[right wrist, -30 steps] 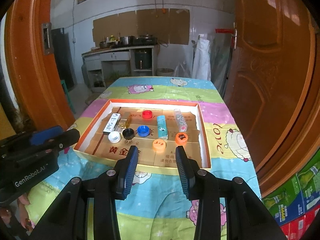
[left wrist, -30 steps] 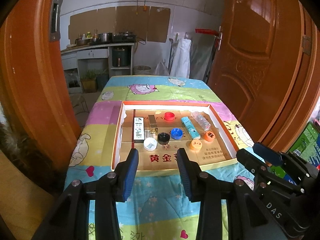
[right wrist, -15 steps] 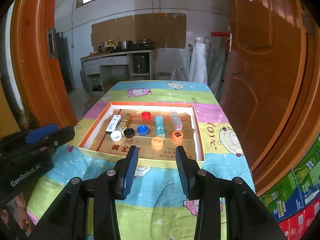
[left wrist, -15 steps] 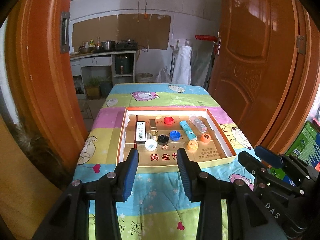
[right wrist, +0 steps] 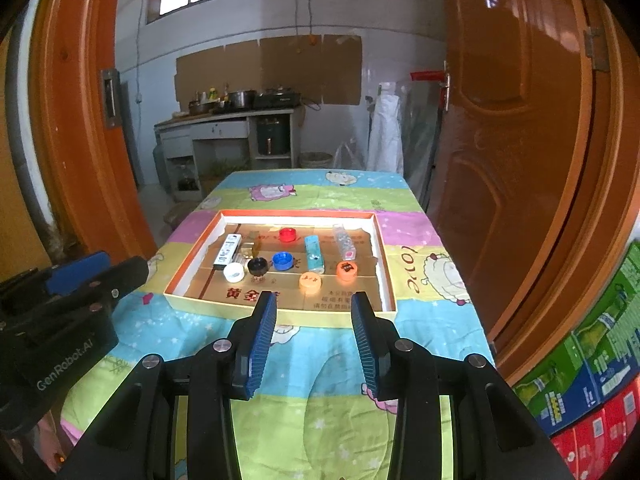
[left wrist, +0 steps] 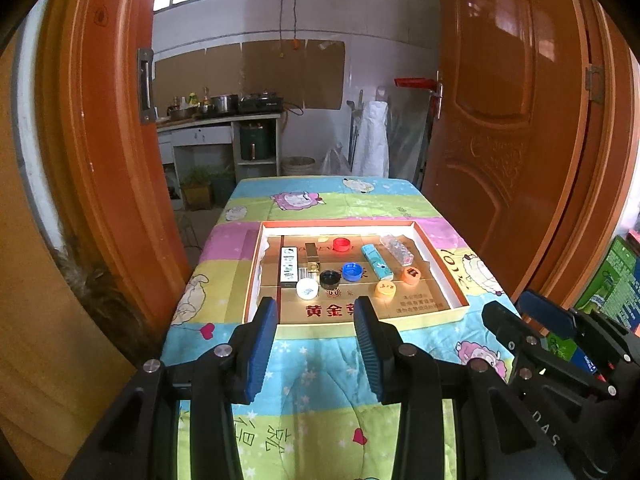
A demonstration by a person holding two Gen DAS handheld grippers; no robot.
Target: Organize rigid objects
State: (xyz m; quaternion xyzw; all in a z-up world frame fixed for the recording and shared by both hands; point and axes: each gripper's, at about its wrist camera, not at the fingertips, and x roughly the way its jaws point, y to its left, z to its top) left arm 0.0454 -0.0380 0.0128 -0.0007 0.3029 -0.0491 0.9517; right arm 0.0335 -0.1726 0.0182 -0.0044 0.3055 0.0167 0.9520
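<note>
A shallow orange-rimmed cardboard tray (left wrist: 456,300) (right wrist: 386,280) lies on the table. In it are a red cap (left wrist: 342,244) (right wrist: 287,235), a blue cap (left wrist: 352,271) (right wrist: 282,260), a black cap (left wrist: 330,279), a white cap (left wrist: 307,289) (right wrist: 233,271), two orange caps (left wrist: 385,290) (left wrist: 411,275), a white box (left wrist: 289,265), a teal box (left wrist: 376,261) (right wrist: 313,253) and a clear box (left wrist: 396,246). My left gripper (left wrist: 316,316) and right gripper (right wrist: 313,312) are open and empty, held well back from the tray's near edge.
The table has a colourful cartoon quilt (left wrist: 320,376). Orange wooden doors stand at the left (left wrist: 108,160) and right (left wrist: 500,140). Stacked drink cartons (right wrist: 592,380) are at the right. A kitchen counter (left wrist: 216,120) is behind.
Both grippers have pulled back and risen away from the tray, so the tray looks smaller and farther. The objects in the tray have not moved.
</note>
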